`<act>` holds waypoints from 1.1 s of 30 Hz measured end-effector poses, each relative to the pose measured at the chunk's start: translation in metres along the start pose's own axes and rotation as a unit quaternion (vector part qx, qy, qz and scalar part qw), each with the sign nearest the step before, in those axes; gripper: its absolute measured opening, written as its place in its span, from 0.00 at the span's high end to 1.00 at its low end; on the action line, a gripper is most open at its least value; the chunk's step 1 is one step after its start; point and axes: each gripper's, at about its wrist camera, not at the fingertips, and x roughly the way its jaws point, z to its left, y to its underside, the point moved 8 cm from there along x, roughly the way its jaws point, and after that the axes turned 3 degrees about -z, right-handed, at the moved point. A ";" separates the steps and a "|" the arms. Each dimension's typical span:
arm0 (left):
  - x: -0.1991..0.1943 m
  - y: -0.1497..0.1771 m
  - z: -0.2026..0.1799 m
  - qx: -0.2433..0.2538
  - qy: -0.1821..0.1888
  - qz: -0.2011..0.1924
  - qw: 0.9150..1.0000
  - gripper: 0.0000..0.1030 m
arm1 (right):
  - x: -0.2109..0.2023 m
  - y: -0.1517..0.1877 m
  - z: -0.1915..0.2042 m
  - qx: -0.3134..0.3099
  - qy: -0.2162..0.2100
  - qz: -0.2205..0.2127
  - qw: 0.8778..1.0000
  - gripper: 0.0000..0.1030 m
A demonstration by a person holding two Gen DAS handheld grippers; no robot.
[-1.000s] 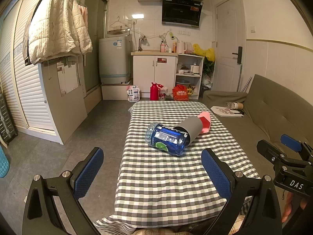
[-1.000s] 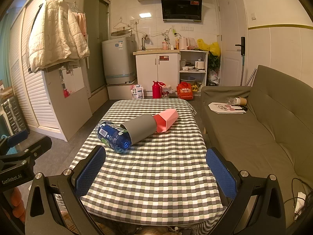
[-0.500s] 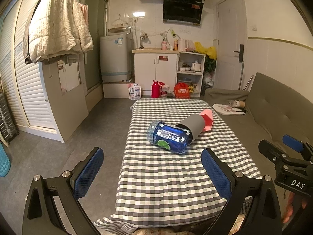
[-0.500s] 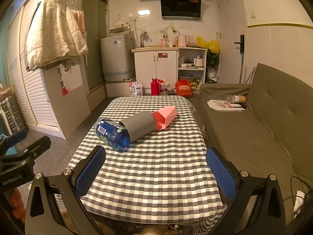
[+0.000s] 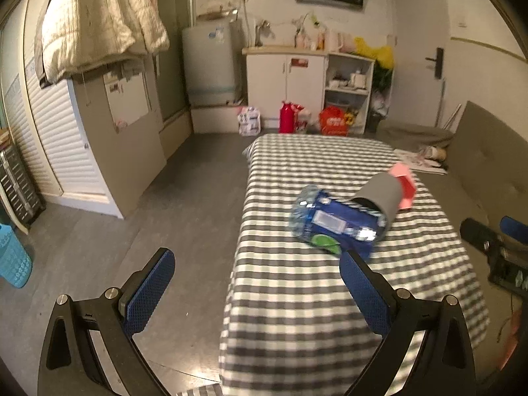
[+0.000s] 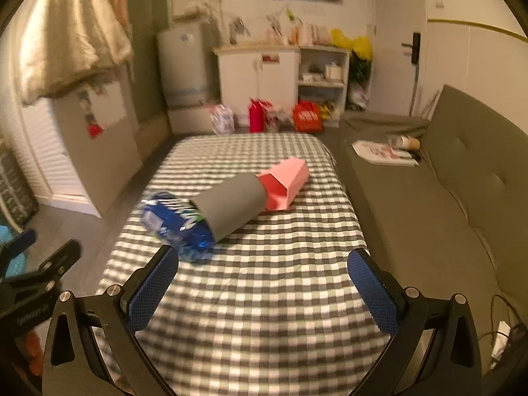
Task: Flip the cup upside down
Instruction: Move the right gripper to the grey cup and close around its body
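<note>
A grey cup [image 6: 231,203] lies on its side on the checked tablecloth [image 6: 264,297], its mouth over the end of a blue plastic bottle [image 6: 175,221]. A pink cup [image 6: 285,183] lies on its side behind it. In the left wrist view the grey cup [image 5: 382,196], the bottle [image 5: 333,226] and the pink cup [image 5: 404,186] lie right of centre. My left gripper [image 5: 252,292] is open and empty, near the table's left front edge. My right gripper [image 6: 264,292] is open and empty above the near part of the table, short of the bottle.
A grey sofa [image 6: 462,198] runs along the table's right side, with papers [image 6: 382,155] on it. Bare floor [image 5: 148,231] lies left of the table. A cabinet [image 6: 260,79], a washing machine [image 6: 181,62] and bags stand at the back wall. A blue basket [image 5: 11,257] stands far left.
Both grippers have moved forward and dipped toward the table; the left view has swung left so the table sits further right. The cups and bottle have not moved. Both grippers stay open.
</note>
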 end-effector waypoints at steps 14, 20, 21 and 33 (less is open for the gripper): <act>0.087 0.001 0.044 -0.025 -0.027 0.059 0.998 0.00 | 0.133 -0.037 0.016 0.114 -0.024 0.117 0.986 0.00; 0.106 -0.002 0.041 -0.033 -0.011 0.070 0.997 0.00 | 0.165 -0.022 0.022 0.129 -0.026 0.156 0.979 0.03; 0.109 -0.002 0.040 -0.032 -0.010 0.070 0.997 0.00 | 0.168 -0.020 0.023 0.133 -0.028 0.159 0.978 0.03; 0.117 0.003 0.046 -0.041 -0.013 0.077 0.996 0.00 | 0.192 -0.013 0.037 0.178 -0.085 0.194 0.961 0.07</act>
